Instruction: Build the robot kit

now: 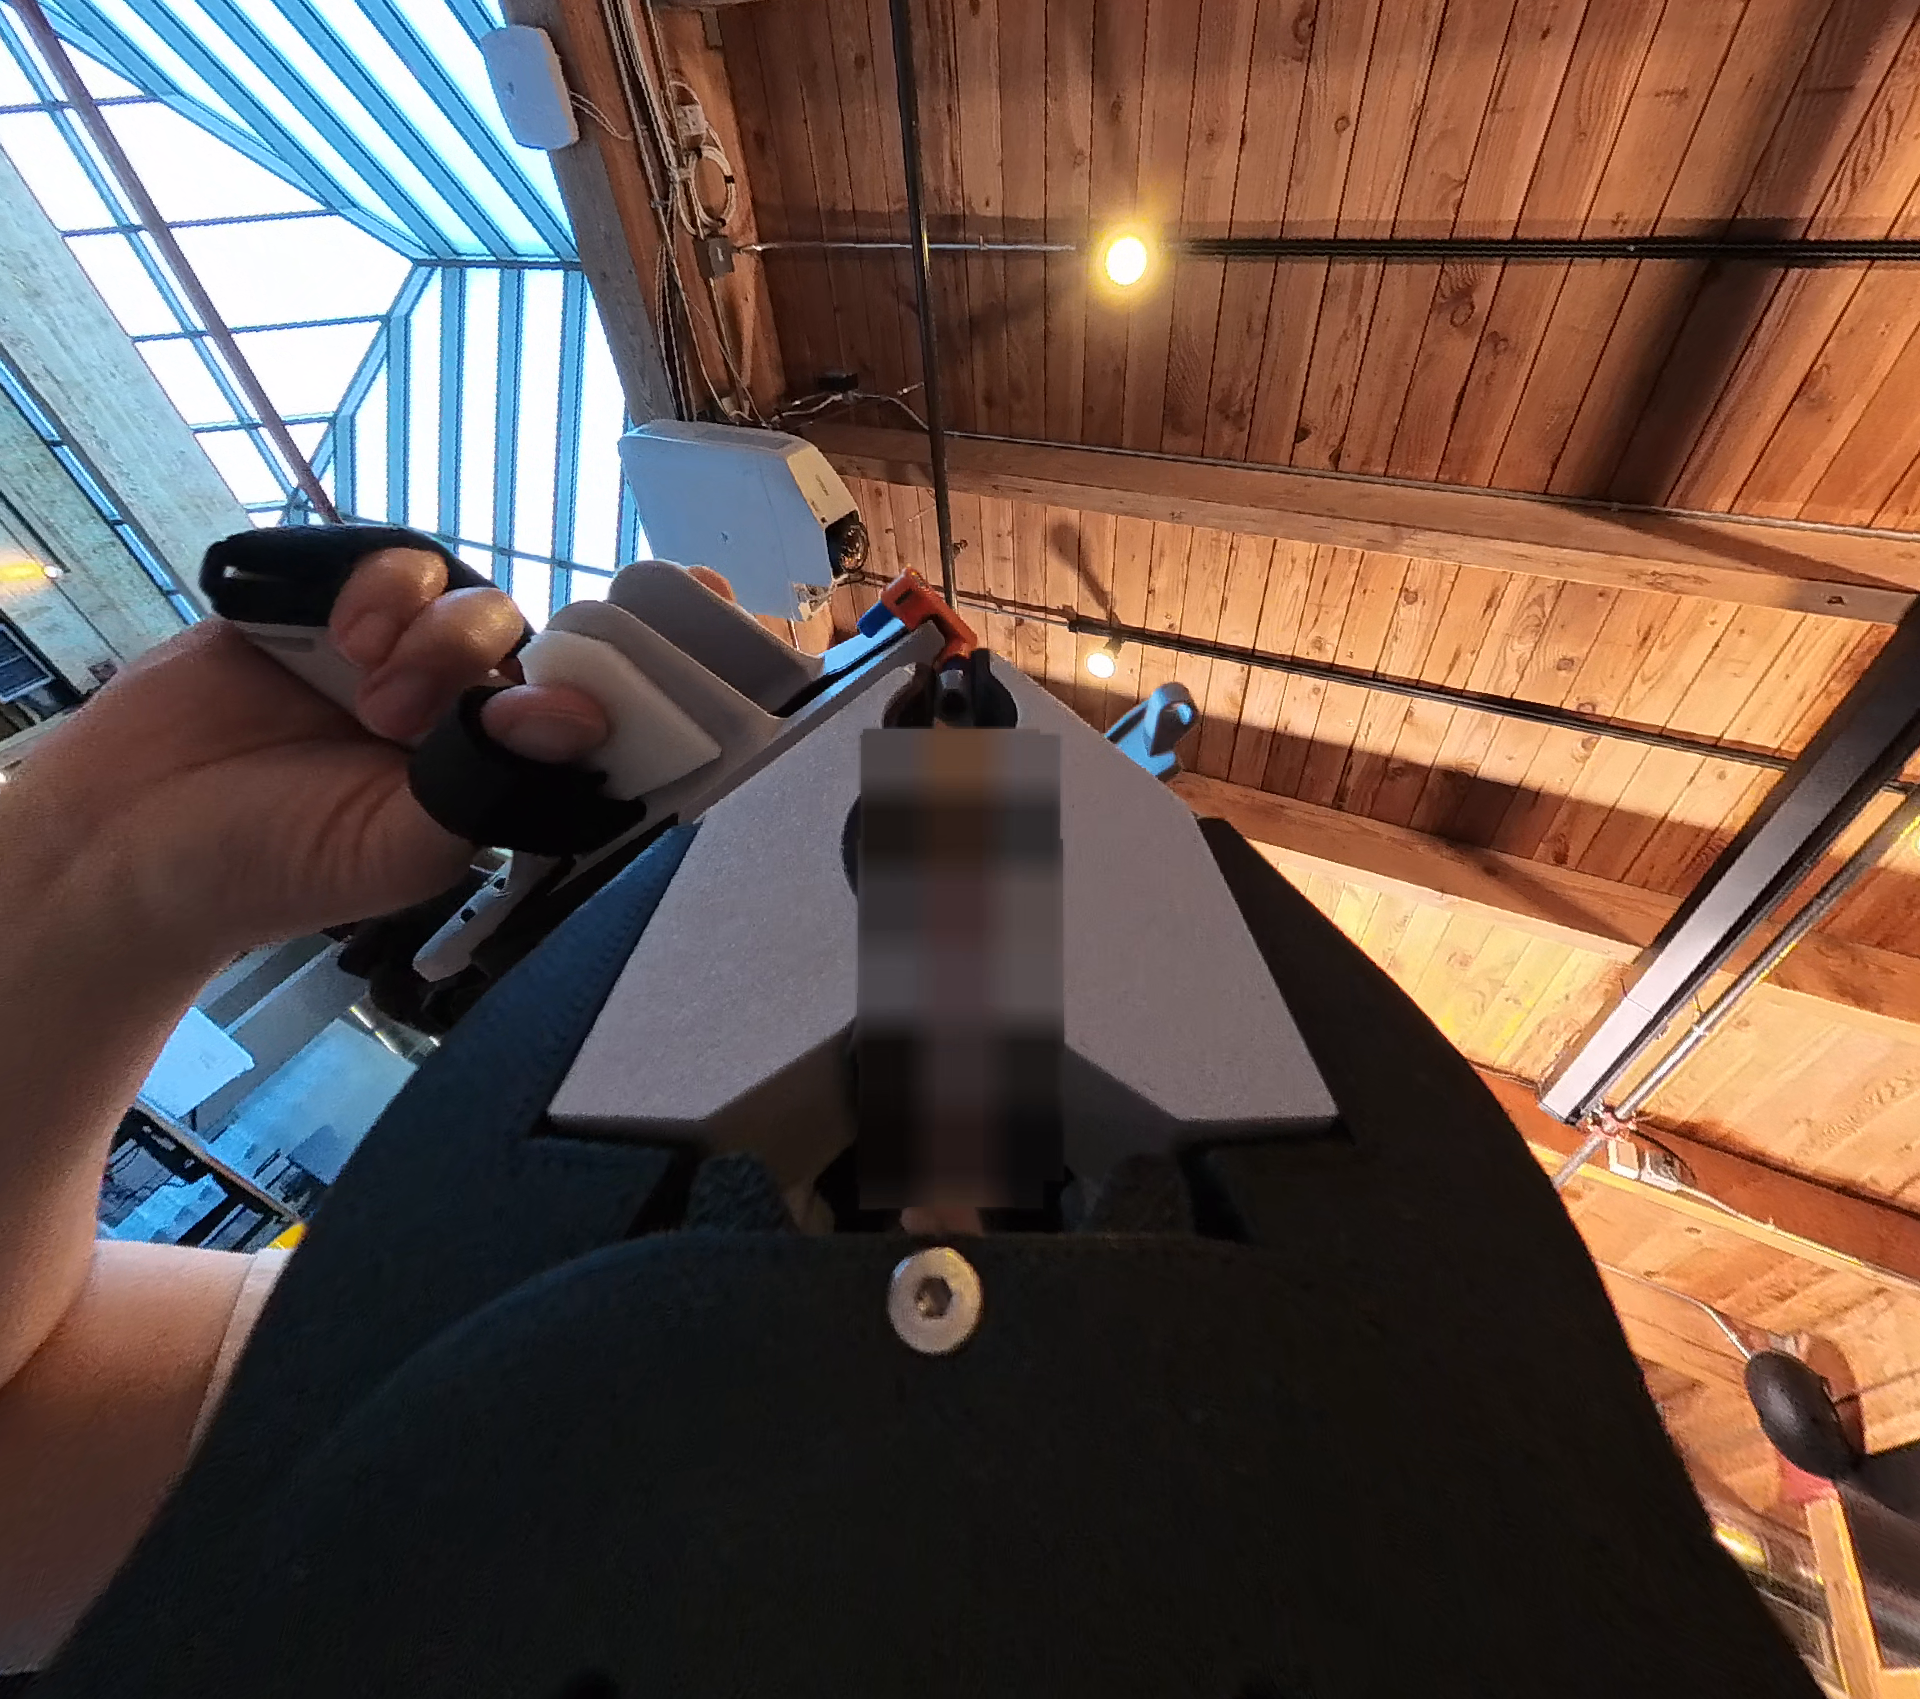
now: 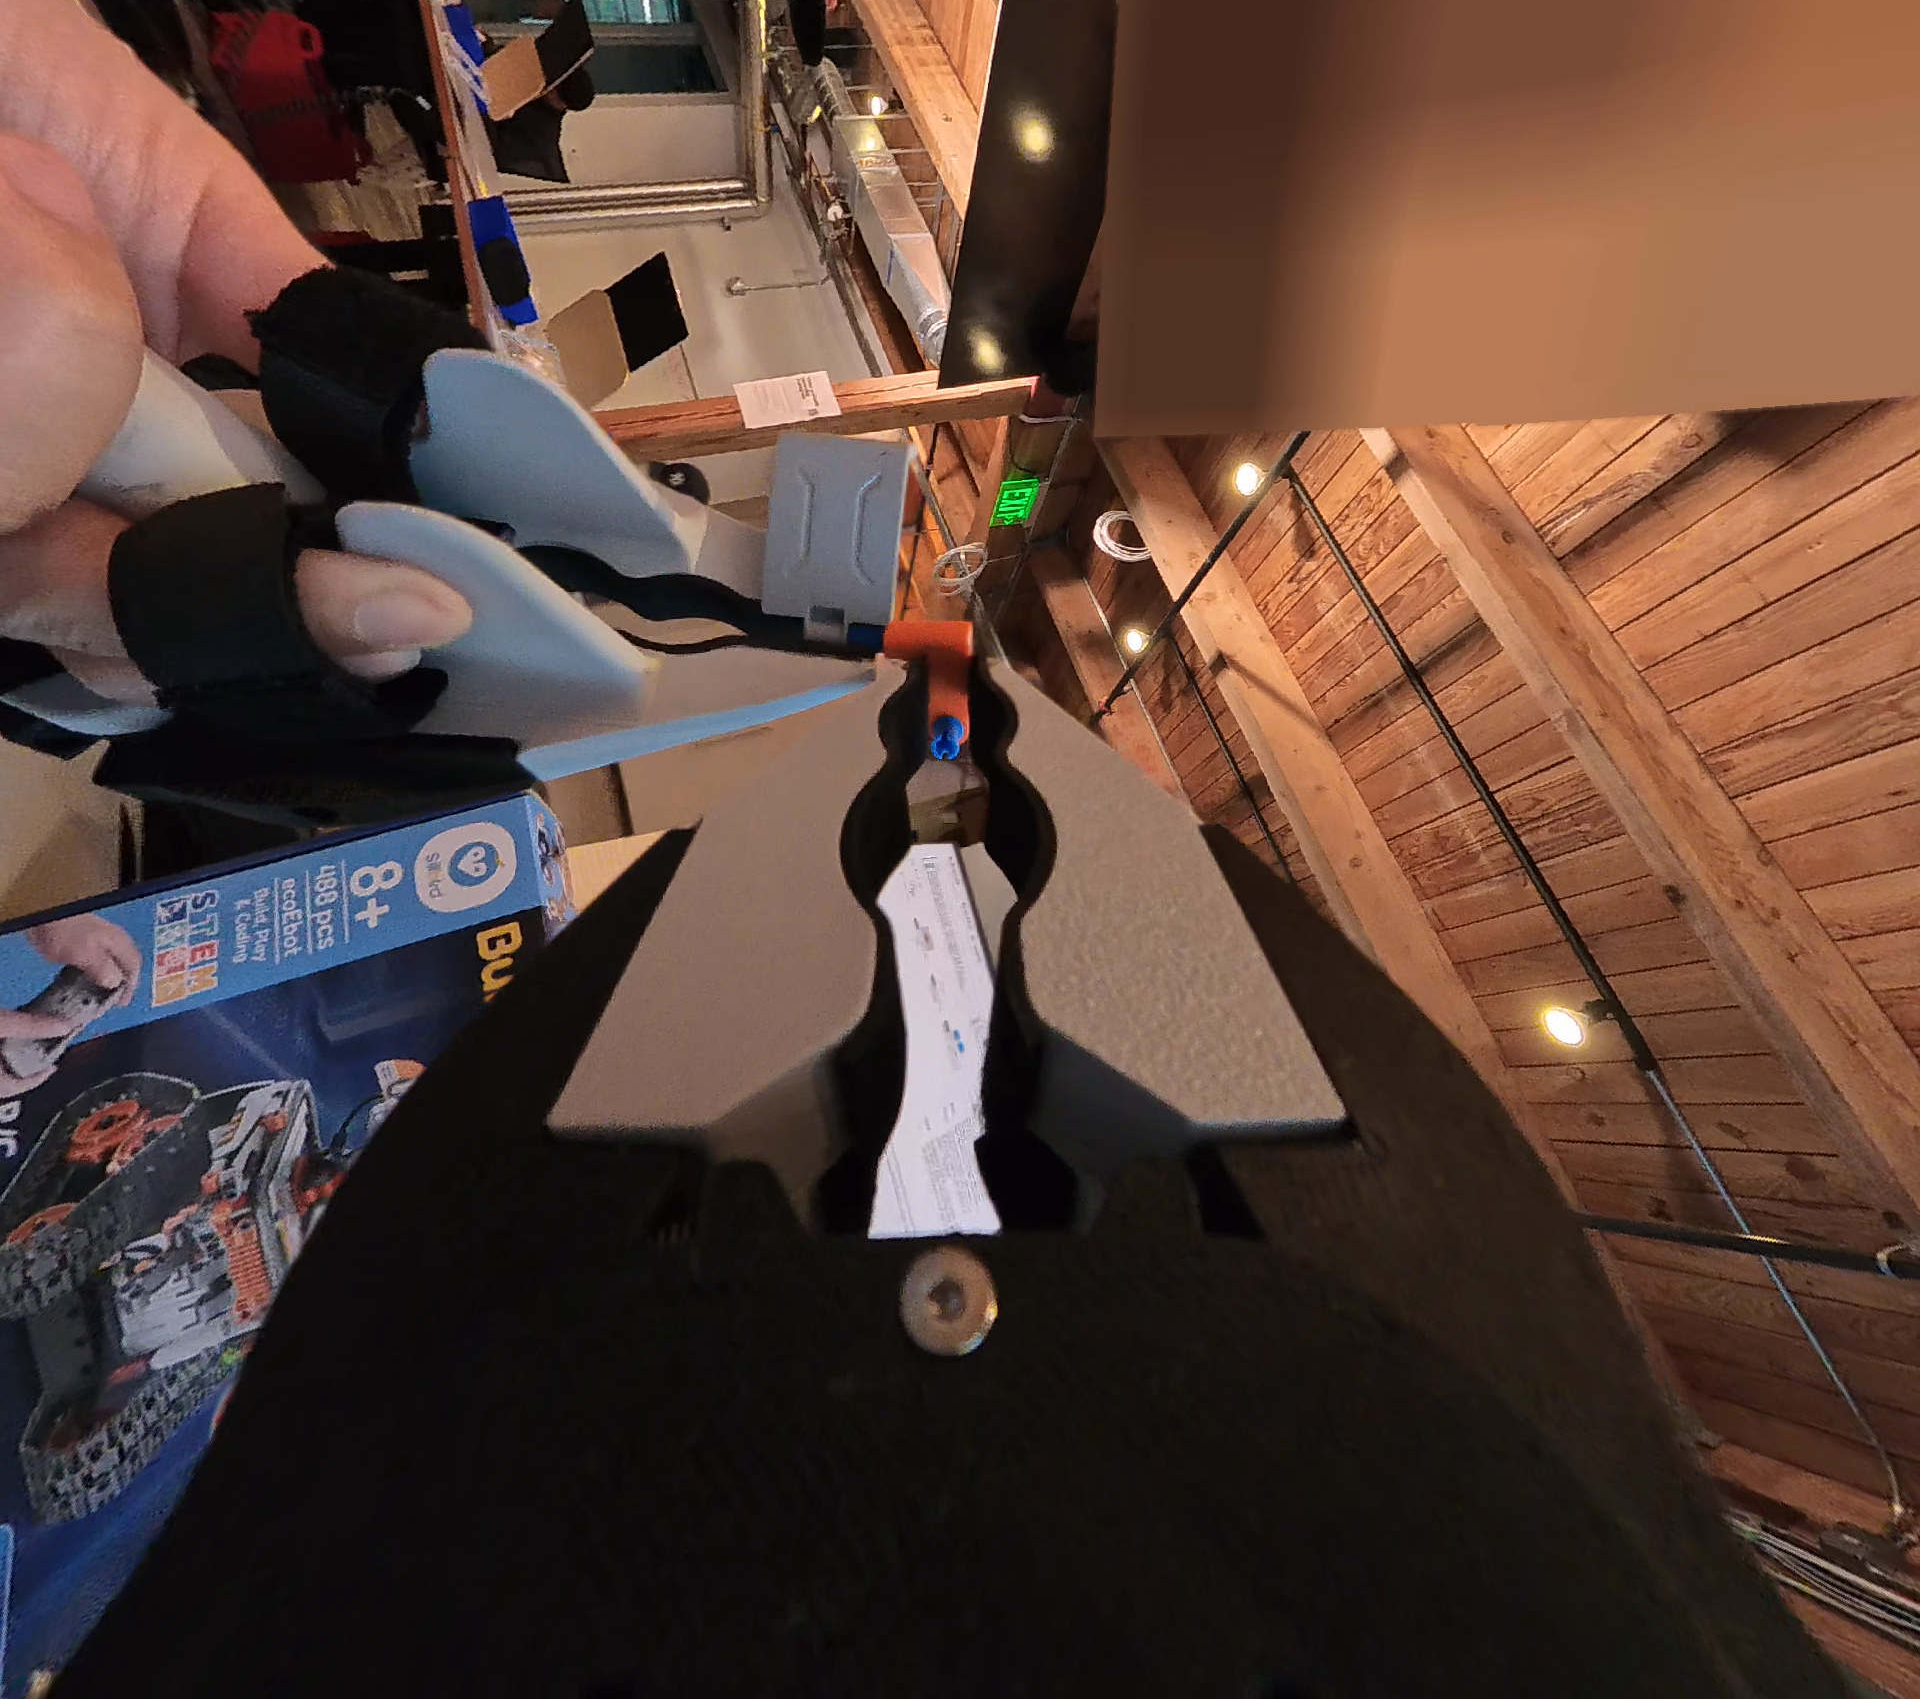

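Observation:
Both grippers point up toward the ceiling and meet at a small orange plastic piece [image 1: 951,633] with blue pins. In the left wrist view my left gripper [image 1: 951,688] is shut, its grey fingertips pinching the orange piece. My right gripper [image 1: 883,647] reaches in from the left, held by a hand [image 1: 208,797]. In the right wrist view my right gripper [image 2: 940,699] is shut on the stem of the orange piece [image 2: 930,647], with a blue pin [image 2: 945,735] just below between the fingers. My left gripper [image 2: 868,683] comes in from the left, held by a hand [image 2: 94,278], its tip at the piece's end.
A blue toy-kit box [image 2: 260,1026] lies at lower left and a white printed sheet [image 2: 935,1047] shows between the right fingers. Overhead are a wooden plank ceiling [image 1: 1455,91], spot lights [image 1: 1125,259], a white projector [image 1: 743,506], a black rod [image 1: 914,195] and a skylight [image 1: 260,91]. The grippers are tip to tip, or close to it.

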